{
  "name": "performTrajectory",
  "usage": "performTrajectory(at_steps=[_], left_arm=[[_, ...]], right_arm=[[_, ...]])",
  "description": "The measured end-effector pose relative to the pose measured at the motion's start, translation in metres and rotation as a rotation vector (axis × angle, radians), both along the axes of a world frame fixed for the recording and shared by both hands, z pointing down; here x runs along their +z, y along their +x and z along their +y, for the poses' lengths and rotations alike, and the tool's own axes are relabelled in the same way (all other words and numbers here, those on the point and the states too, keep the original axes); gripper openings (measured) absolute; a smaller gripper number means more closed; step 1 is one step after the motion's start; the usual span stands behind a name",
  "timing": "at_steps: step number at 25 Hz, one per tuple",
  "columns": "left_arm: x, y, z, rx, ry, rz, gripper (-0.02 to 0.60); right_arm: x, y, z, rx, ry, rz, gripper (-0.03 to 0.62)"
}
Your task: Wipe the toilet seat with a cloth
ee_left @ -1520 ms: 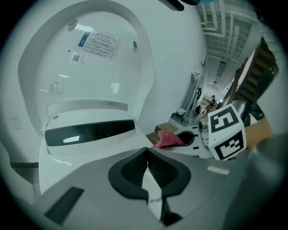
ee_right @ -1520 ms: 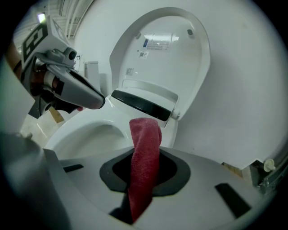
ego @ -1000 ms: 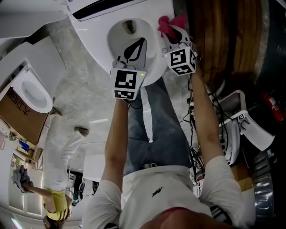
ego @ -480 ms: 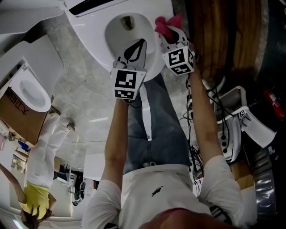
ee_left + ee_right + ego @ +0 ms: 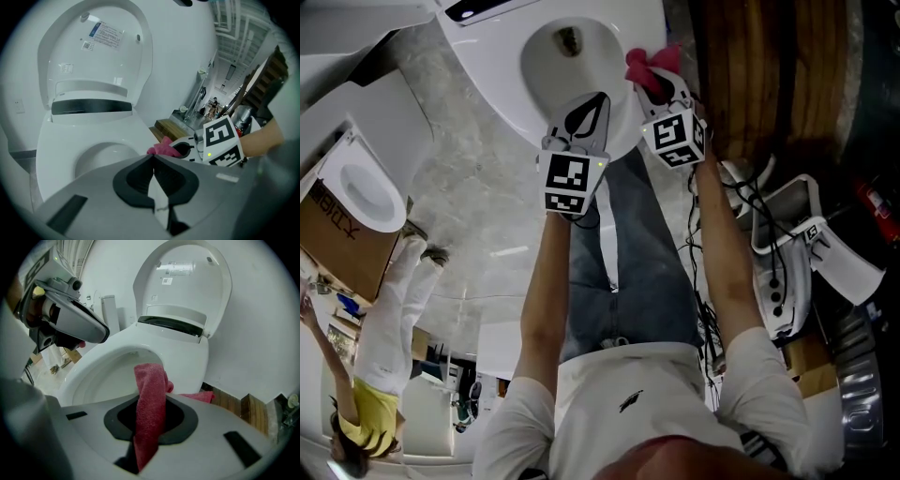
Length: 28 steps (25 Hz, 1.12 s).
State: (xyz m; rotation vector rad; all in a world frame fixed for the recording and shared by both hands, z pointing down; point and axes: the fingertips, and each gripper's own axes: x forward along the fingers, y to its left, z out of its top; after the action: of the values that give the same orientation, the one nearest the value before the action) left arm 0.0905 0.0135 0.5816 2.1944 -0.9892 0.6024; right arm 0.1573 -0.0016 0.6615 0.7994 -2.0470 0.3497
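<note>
L gripper [image 5: 589, 105], jaws together w/ nothing between, is held over the front of the toilet bowl [image 5: 551, 67]. White seat [image 5: 508, 105] rings the bowl; lid [image 5: 93, 56] is up behind. Just right, R gripper [image 5: 662, 86] is clamped on a pink cloth [image 5: 649, 60]. The cloth sticks out past the tips at the seat's right rim; can't tell if it's touching.

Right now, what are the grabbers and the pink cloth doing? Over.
Right gripper shut on pink cloth, beside toilet seat rim. Left gripper shut, empty, over bowl. Nothing in the way.
</note>
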Motion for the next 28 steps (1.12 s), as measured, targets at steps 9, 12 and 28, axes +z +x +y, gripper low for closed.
performTrajectory(at_steps=[9, 12, 28], left_arm=[[0.007, -0.002, 0.030, 0.014, -0.029, -0.009, 0.011], [0.010, -0.007, 0.040, 0.004, -0.048, -0.007, 0.011], [0.028, -0.029, 0.105, -0.017, -0.137, -0.009, 0.011]], right_arm=[[0.001, 0.003, 0.035, -0.003, -0.024, -0.001, 0.052], [0.001, 0.002, 0.050, 0.006, -0.042, -0.002, 0.052], [0.005, -0.005, 0.118, 0.000, -0.124, 0.002, 0.052]])
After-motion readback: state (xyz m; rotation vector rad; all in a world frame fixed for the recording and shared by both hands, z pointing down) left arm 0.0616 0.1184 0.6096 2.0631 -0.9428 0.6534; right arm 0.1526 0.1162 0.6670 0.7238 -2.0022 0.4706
